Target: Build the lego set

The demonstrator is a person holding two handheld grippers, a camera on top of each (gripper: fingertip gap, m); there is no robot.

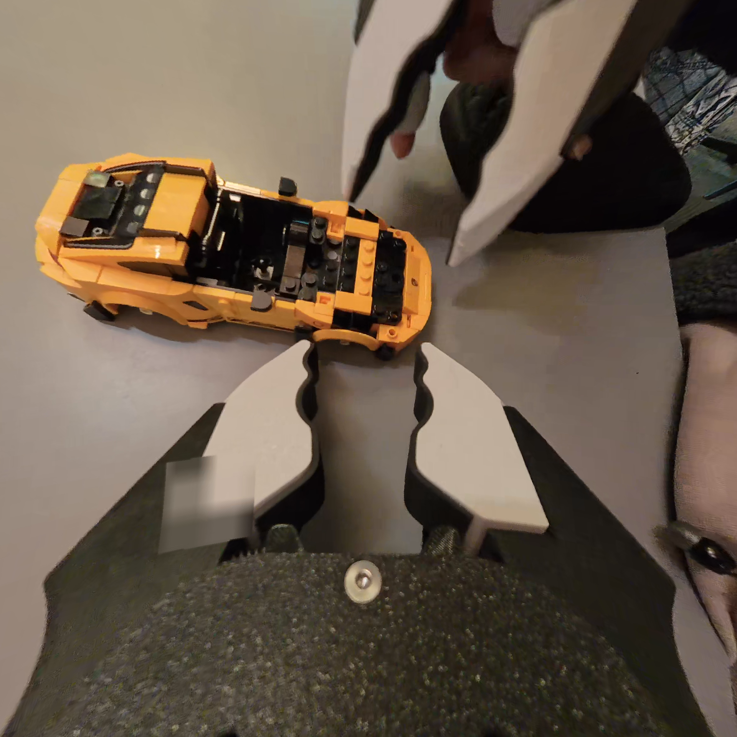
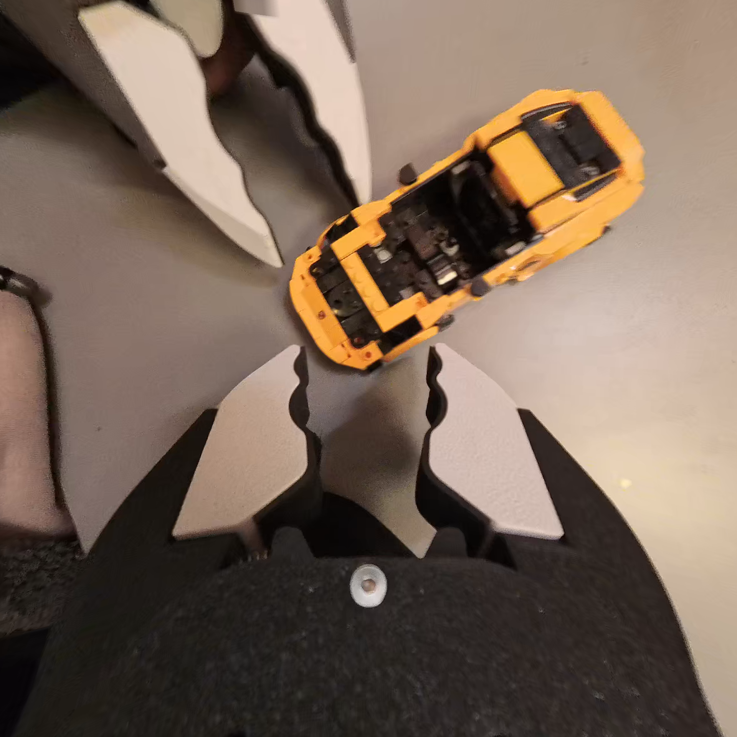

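Note:
An orange and black lego car [image 1: 223, 251] lies on the grey table with its cabin and front section open on top, studs showing. It also shows in the right wrist view [image 2: 458, 235]. My left gripper [image 1: 365, 349] is open and empty, its tips right at the car's front corner. My right gripper [image 2: 365, 351] is open and empty, its tips just short of the car's front end. In the left wrist view the right gripper [image 1: 402, 231] comes in from above, open, beside the car's nose. In the right wrist view the left gripper [image 2: 319, 231] shows at top left.
The table edge [image 1: 670, 319] runs down the right of the left wrist view, with a dark seat [image 1: 558, 167] and a person's hand [image 1: 710, 458] beyond it. A hand with a ring [image 2: 20, 379] shows at the left of the right wrist view. Left tips to right tips: about 6 cm.

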